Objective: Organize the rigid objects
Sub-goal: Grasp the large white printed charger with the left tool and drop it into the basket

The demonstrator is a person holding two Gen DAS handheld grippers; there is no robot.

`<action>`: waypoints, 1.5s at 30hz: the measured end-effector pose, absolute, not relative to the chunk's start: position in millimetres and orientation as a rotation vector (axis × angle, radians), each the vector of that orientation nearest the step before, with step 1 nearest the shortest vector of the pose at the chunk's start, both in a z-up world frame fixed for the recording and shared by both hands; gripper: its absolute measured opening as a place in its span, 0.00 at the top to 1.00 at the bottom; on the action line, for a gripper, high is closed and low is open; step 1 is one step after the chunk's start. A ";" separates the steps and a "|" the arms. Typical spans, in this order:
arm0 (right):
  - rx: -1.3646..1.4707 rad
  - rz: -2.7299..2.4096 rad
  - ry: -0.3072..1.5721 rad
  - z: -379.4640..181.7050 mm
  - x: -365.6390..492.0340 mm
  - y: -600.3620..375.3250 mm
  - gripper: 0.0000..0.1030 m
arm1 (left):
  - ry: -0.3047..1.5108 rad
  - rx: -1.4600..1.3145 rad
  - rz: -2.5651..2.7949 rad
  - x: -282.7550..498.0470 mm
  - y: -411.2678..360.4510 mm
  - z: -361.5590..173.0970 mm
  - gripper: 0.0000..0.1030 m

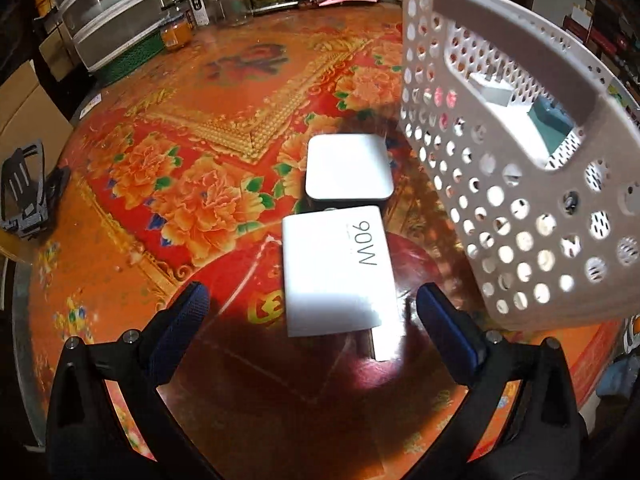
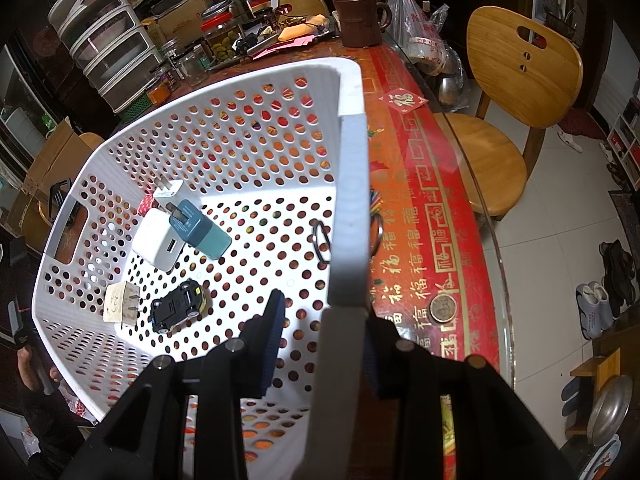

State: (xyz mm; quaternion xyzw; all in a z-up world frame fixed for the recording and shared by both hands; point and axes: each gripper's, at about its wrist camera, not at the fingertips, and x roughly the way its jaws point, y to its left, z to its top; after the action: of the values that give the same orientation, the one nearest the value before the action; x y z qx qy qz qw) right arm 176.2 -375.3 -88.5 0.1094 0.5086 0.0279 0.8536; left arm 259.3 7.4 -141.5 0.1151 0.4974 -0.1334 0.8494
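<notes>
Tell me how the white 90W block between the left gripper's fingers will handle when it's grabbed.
The 90W block looks like a rigid slab lying flat, so it probably won't roll or flex. Its smooth, glossy shell may slip against the left gripper pads. Being a charger-like brick, it is likely dense for its size, so it could sag if pinched near one end.

Right claw (image 2: pixel 324 340) astride tilted basket (image 2: pixel 352 208) rim

Wooden chair (image 2: pixel 516 92) by table (image 2: pixel 436 208); pale tiled floor (image 2: pixel 560 264).

wooden chair (image 2: pixel 520 64) | brown mug (image 2: pixel 360 20) | coin (image 2: pixel 443 309) | drawer unit (image 2: pixel 108 44)
</notes>
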 end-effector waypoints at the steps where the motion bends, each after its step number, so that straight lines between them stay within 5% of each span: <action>1: 0.229 0.059 1.070 -88.5 176.1 -375.2 0.66 | 1.053 0.232 -0.279 260.6 8.1 -143.5 0.02; 6: 0.230 0.059 1.070 -88.6 176.2 -375.2 0.66 | 1.066 0.185 -0.259 266.3 13.1 -147.3 0.08; 9: 0.230 0.059 1.069 -88.6 176.0 -375.3 0.66 | 1.072 0.141 -0.267 270.0 19.6 -144.8 0.21; 13: 0.230 0.059 1.069 -88.6 176.2 -375.2 0.66 | 1.059 0.133 -0.275 268.6 15.9 -140.1 0.55; 29: 0.217 0.053 1.077 -85.7 177.9 -372.9 0.66 | 0.972 0.164 -0.149 244.8 28.0 -113.7 0.55; 45: 0.221 0.063 1.072 -84.9 179.1 -373.7 0.66 | 0.794 0.227 -0.107 220.7 -1.8 1.9 0.55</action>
State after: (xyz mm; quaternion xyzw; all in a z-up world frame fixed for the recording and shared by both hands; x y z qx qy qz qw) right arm 179.1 -373.7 -84.9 0.1050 0.5097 0.0302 0.8534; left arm 220.7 -1.8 1.9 0.1102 0.3858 -0.0517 0.9145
